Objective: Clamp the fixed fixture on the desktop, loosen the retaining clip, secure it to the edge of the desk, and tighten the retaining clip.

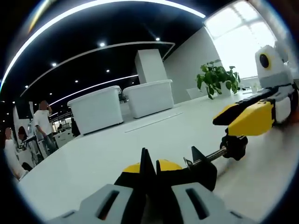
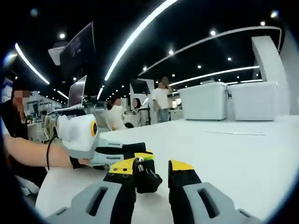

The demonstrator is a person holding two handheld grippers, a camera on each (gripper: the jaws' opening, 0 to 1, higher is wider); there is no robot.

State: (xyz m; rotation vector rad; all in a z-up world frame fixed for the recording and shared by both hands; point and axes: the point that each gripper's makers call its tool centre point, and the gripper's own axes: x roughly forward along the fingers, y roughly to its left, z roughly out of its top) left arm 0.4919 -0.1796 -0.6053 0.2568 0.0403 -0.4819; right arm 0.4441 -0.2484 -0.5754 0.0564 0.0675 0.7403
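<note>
A black clamp fixture (image 1: 202, 173) lies low over the white desk (image 1: 93, 158), and my left gripper (image 1: 150, 164) is shut on its body. A metal screw rod (image 1: 216, 156) runs from the body to a black knob (image 1: 233, 146). My right gripper (image 1: 219, 120) comes in from the right and hovers just above that knob. In the right gripper view the knob (image 2: 147, 177) sits between the jaws of my right gripper (image 2: 152, 169), which stand open with a gap on the right side. The left gripper (image 2: 133, 156) reaches in from the left, held by a hand (image 2: 32, 154).
Two white bins (image 1: 121, 105) stand at the back of the desk, beside a white pillar (image 1: 150, 65). A green plant (image 1: 217, 77) is at the far right by a bright window. People (image 2: 161, 100) stand and sit among monitors (image 2: 77, 93) beyond the desk's left edge.
</note>
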